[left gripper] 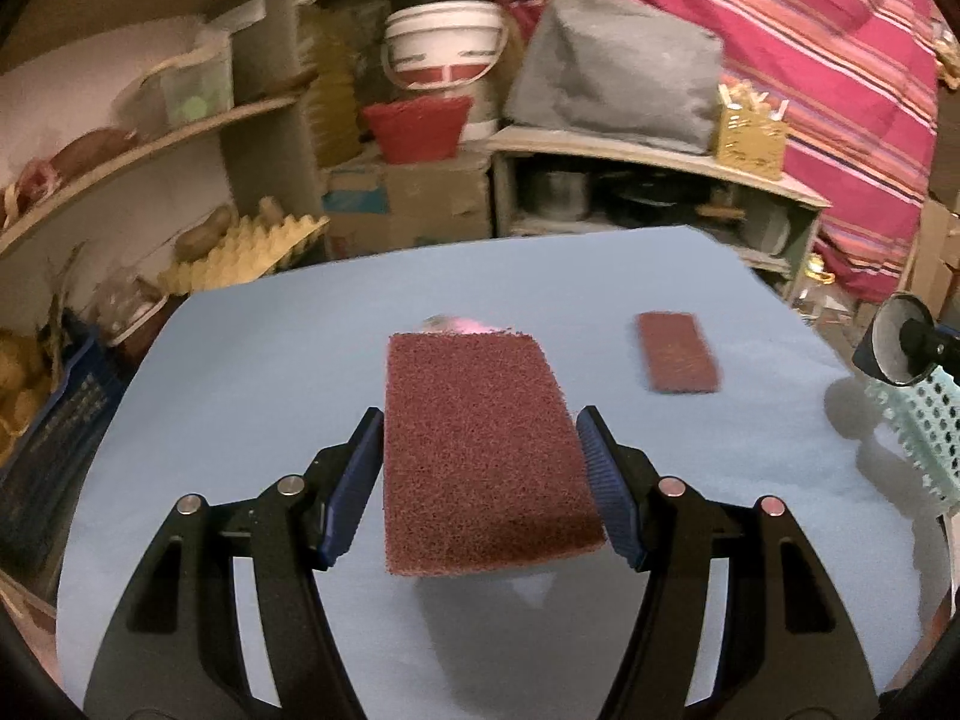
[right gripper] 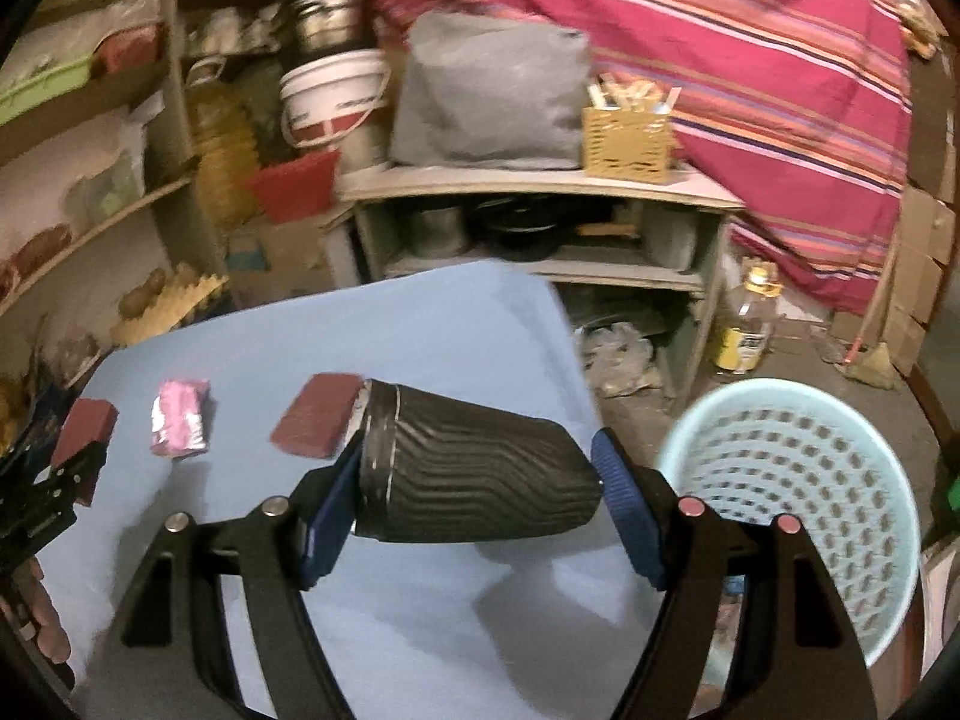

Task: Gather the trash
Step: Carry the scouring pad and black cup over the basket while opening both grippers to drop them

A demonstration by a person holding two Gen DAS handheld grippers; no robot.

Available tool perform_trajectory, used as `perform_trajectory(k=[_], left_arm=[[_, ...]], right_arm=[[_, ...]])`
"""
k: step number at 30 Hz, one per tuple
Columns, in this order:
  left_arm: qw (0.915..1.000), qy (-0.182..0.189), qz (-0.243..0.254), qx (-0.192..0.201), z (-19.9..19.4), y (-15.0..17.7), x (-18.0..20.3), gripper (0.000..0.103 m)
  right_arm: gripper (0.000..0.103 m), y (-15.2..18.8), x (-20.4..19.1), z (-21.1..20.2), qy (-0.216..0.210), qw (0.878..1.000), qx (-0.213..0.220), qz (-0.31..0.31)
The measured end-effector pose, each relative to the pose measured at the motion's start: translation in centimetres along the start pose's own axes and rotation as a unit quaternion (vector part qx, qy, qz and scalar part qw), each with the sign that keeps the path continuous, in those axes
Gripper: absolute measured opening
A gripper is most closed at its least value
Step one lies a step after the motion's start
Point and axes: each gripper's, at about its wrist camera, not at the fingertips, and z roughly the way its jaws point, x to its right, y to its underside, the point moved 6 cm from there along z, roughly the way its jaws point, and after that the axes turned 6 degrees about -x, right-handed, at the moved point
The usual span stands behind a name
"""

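Where the light blue table sheet (right gripper: 420,330) ends on the right, its edge runs just beside the pale green perforated plastic basket (right gripper: 798,480), which stands below table level on the floor side; beyond the far edge sit cluttered wooden shelves (right gripper: 540,186), so the open room is over the sheet itself and above the basket's mouth.

The right gripper (right gripper: 474,480) carries a black ribbed paper cup (right gripper: 474,474) lying on its side, held above the sheet with its shadow beneath. The cup's long axis runs crosswise between the blue pads, rim end toward the left pad and base toward the right one; the left pad presses the rim, while at the right pad contact is probably there but blur makes it hard to confirm.

The left gripper (left gripper: 480,456) holds, about half open, a flat maroon rectangular scouring pad (left gripper: 480,450) by its long sides, raised off the sheet. Its long axis points away from the camera, and the far end tilts slightly up.

Left on the sheet are a second maroon scouring pad (left gripper: 678,351), lengthwise away from the left camera, well apart from the edges, and a crumpled pink and silver wrapper (right gripper: 180,417) nearer the middle.
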Motion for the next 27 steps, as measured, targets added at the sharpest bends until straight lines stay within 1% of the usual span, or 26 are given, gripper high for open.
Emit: perform_trajectory(k=[6,7,9,12,17,22,25,27], left_arm=[[0.9989,0.032,0.031,0.016,-1.2,-1.3,6.6,0.064],[0.9982,0.047,0.034,0.018,-1.5,-1.6,8.3,0.064],[0.9969,0.062,0.043,0.022,-1.9,-1.9,10.7,0.064],[0.9931,0.085,0.073,0.035,-2.7,-2.6,15.8,0.064],[0.986,0.127,0.1,0.041,-3.2,-3.2,23.2,0.064],[0.9791,0.161,0.119,0.036,-3.0,-2.3,29.1,0.064],[0.9752,0.18,0.128,0.017,-2.2,-1.2,32.2,0.064],[0.9733,0.187,0.133,0.01,-1.8,-1.0,33.5,0.064]], right_arm=[[0.073,0.0,6.7,-1.4,0.02,0.999,0.005,0.046],[0.073,0.0,7.8,-1.5,0.023,0.998,0.004,0.051],[0.073,0.2,9.5,-1.9,0.032,0.998,0.005,0.059],[0.073,0.5,11.9,-2.6,0.043,0.997,0.007,0.069],[0.073,1.1,16.1,-3.5,0.068,0.994,0.009,0.089],[0.073,2.0,20.1,-4.0,0.073,0.989,0.008,0.128],[0.073,2.3,21.6,-4.1,0.077,0.987,0.007,0.14],[0.073,2.4,22.1,-4.0,0.078,0.987,0.006,0.143]])
